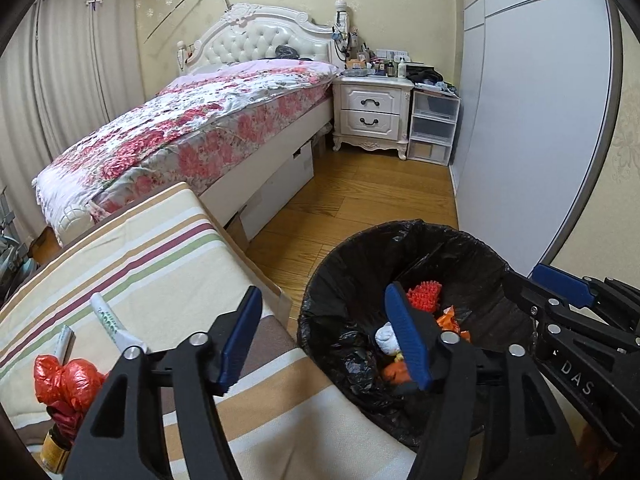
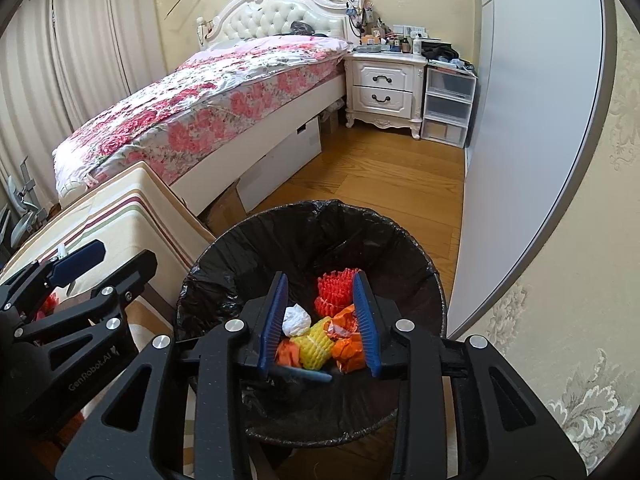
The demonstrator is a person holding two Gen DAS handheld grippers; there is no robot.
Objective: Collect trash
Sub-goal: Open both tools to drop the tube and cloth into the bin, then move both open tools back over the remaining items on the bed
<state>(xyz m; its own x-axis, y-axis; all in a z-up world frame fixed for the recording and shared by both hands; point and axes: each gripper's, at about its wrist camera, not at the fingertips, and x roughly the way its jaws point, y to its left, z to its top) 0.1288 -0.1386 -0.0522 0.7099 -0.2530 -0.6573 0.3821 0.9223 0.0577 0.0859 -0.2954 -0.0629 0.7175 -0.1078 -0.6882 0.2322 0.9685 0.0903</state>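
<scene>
Bedroom, wood floor (image 2: 380,176); striped cloth (image 1: 160,264) beside black-lined bin (image 2: 256,248).

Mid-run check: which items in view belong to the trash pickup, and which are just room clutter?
Job items:
- trash bin with black liner, holding wrappers and a red foam net
- red plastic bag on the striped cloth
- tube beside it, probably trash
- left tongs and right tongs, both open and empty

Just lying about:
- bed
- nightstand
- plastic drawers

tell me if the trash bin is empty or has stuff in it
Not empty. The black-lined trash bin holds a red foam net, a white paper wad and orange wrappers at the bottom.
</scene>
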